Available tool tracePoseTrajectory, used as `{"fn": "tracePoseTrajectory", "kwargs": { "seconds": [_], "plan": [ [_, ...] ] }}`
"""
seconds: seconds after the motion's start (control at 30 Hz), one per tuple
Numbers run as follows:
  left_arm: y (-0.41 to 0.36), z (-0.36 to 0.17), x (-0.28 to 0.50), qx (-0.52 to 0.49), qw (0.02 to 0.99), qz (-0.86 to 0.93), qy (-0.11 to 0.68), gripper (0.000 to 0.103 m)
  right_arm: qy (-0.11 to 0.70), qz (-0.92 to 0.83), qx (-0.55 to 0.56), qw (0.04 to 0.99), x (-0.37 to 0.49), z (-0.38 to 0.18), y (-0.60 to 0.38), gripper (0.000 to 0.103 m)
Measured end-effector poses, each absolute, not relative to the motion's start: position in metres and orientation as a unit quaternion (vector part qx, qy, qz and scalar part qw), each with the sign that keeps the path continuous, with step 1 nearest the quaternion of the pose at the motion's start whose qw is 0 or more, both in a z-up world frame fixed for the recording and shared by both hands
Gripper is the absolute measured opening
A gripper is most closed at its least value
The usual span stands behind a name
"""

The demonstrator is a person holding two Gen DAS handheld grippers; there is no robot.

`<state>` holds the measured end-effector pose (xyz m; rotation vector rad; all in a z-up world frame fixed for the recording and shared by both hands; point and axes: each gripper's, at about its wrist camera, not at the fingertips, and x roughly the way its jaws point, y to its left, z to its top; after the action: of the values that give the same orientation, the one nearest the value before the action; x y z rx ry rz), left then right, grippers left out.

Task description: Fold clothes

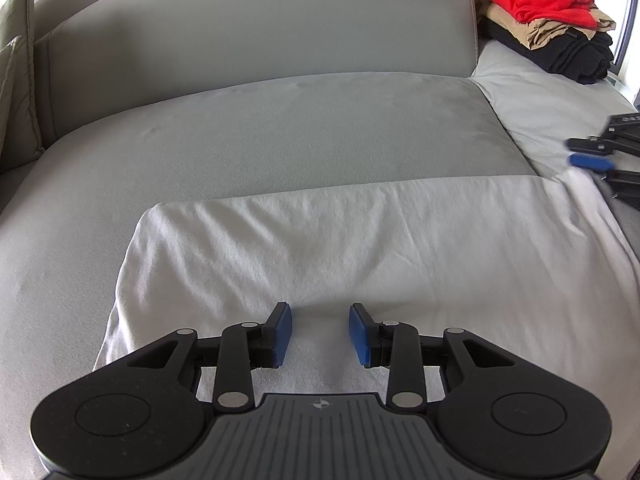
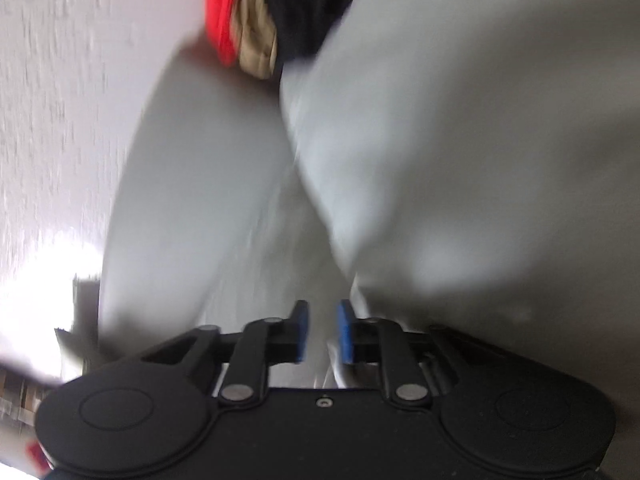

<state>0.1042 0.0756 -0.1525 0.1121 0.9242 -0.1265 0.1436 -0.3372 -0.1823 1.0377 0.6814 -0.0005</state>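
White cloth (image 1: 340,248) lies partly folded on the sofa (image 1: 280,128). The left gripper (image 1: 320,334) hovers open above its near edge. The right gripper (image 2: 322,332), blurred, seems narrowly open at the cloth's right corner, holding nothing. Next: pinch both sides and fold.

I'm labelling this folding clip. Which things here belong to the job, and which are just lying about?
Job:
white cloth
left gripper
right gripper
pile of folded clothes

Lying about:
grey sofa
green cushion
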Motion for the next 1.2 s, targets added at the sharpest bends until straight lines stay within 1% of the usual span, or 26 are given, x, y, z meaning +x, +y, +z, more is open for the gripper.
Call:
{"fn": "tracePoseTrajectory", "kwargs": {
  "seconds": [0.1, 0.2, 0.3, 0.4, 0.47, 0.5, 0.53, 0.57, 0.67, 0.7, 0.73, 0.77, 0.8, 0.9, 1.0, 1.1, 1.17, 1.2],
  "plan": [
    [0.074, -0.152, 0.104, 0.055, 0.892, -0.060, 0.445, 0.033, 0.330, 0.007, 0.500, 0.801, 0.137, -0.182, -0.345, 0.012],
    [0.075, -0.152, 0.104, 0.054, 0.892, -0.058, 0.445, 0.033, 0.380, 0.008, 0.458, 0.803, 0.134, -0.176, -0.334, 0.012],
    [0.075, -0.152, 0.103, 0.055, 0.892, -0.057, 0.445, 0.034, 0.404, 0.012, 0.418, 0.814, 0.132, -0.172, -0.326, 0.012],
    [0.074, -0.152, 0.103, 0.058, 0.892, -0.056, 0.444, 0.034, 0.413, 0.018, 0.428, 0.804, 0.137, -0.178, -0.327, 0.012],
    [0.074, -0.152, 0.103, 0.058, 0.893, -0.055, 0.444, 0.034, 0.410, 0.031, 0.455, 0.790, 0.142, -0.183, -0.329, 0.015],
    [0.074, -0.152, 0.103, 0.058, 0.893, -0.055, 0.444, 0.034, 0.412, 0.037, 0.464, 0.784, 0.145, -0.185, -0.327, 0.019],
    [0.074, -0.152, 0.103, 0.057, 0.893, -0.055, 0.444, 0.034, 0.414, 0.042, 0.470, 0.778, 0.147, -0.186, -0.326, 0.021],
    [0.074, -0.152, 0.103, 0.057, 0.893, -0.055, 0.444, 0.034, 0.416, 0.048, 0.477, 0.773, 0.149, -0.187, -0.324, 0.021],
    [0.075, -0.152, 0.102, 0.056, 0.892, -0.056, 0.444, 0.034, 0.434, 0.036, 0.437, 0.787, 0.158, -0.183, -0.313, 0.020],
    [0.075, -0.152, 0.103, 0.056, 0.892, -0.056, 0.444, 0.034, 0.437, 0.029, 0.422, 0.794, 0.159, -0.181, -0.309, 0.015],
    [0.075, -0.152, 0.103, 0.056, 0.892, -0.056, 0.444, 0.034, 0.434, 0.021, 0.412, 0.801, 0.158, -0.179, -0.306, 0.010],
    [0.075, -0.152, 0.103, 0.055, 0.892, -0.056, 0.444, 0.034, 0.430, 0.013, 0.405, 0.807, 0.157, -0.178, -0.305, 0.009],
    [0.076, -0.152, 0.103, 0.054, 0.892, -0.056, 0.445, 0.034, 0.421, 0.004, 0.404, 0.812, 0.154, -0.177, -0.306, 0.005],
    [0.076, -0.152, 0.103, 0.052, 0.892, -0.056, 0.445, 0.034, 0.388, -0.024, 0.388, 0.836, 0.142, -0.167, -0.310, 0.005],
    [0.075, -0.152, 0.103, 0.053, 0.892, -0.056, 0.445, 0.034, 0.383, -0.038, 0.354, 0.852, 0.138, -0.161, -0.304, 0.005],
    [0.075, -0.152, 0.103, 0.056, 0.893, -0.055, 0.443, 0.035, 0.373, -0.077, 0.300, 0.874, 0.129, -0.149, -0.300, 0.002],
    [0.075, -0.152, 0.102, 0.060, 0.894, -0.054, 0.441, 0.037, 0.361, -0.088, 0.279, 0.885, 0.122, -0.139, -0.297, 0.004],
    [0.075, -0.152, 0.102, 0.060, 0.894, -0.054, 0.441, 0.038, 0.354, -0.089, 0.274, 0.890, 0.119, -0.133, -0.295, 0.008]
  ]
}}
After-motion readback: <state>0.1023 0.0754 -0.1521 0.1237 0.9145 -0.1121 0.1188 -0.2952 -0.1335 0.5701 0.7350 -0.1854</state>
